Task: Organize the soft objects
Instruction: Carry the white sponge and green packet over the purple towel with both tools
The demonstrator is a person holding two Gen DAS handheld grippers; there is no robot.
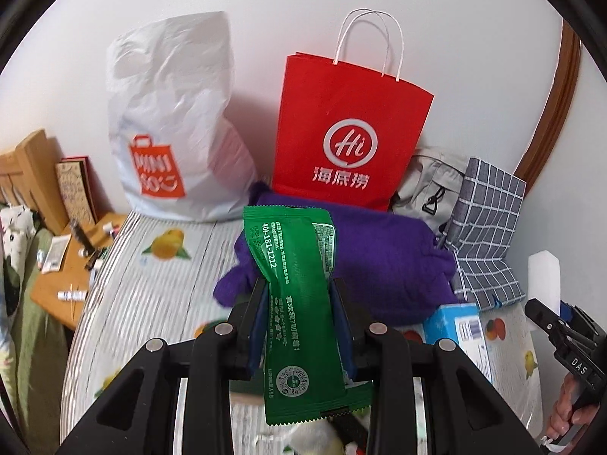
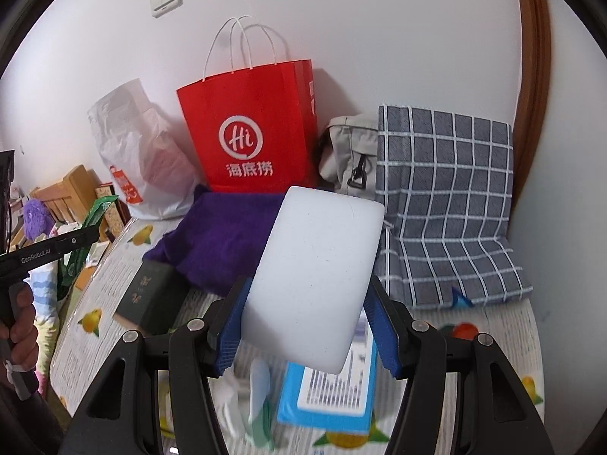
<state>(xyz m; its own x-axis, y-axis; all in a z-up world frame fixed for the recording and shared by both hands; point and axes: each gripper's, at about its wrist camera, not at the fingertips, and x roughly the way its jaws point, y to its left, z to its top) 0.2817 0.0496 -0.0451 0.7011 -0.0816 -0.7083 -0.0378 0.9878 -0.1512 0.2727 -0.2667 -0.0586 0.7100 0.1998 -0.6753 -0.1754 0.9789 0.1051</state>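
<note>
My left gripper point(image 1: 299, 303) is shut on a green foil packet point(image 1: 299, 288) and holds it upright above the table. My right gripper point(image 2: 309, 295) is shut on a white foam sponge block point(image 2: 315, 280) and holds it above the table. The sponge's top also shows at the right edge of the left wrist view point(image 1: 544, 276). The left gripper with the green packet shows at the left of the right wrist view point(image 2: 81, 242). A purple knitted cloth point(image 1: 364, 261) lies on the table behind both grippers, also in the right wrist view point(image 2: 224, 242).
A red paper bag point(image 1: 349, 129), a white plastic bag point(image 1: 174, 121), a grey pouch point(image 2: 353, 155) and a grey checked cushion point(image 2: 447, 204) stand along the wall. A blue box point(image 2: 330, 402) and a dark green book point(image 2: 146, 292) lie on the fruit-print tablecloth point(image 1: 151, 284).
</note>
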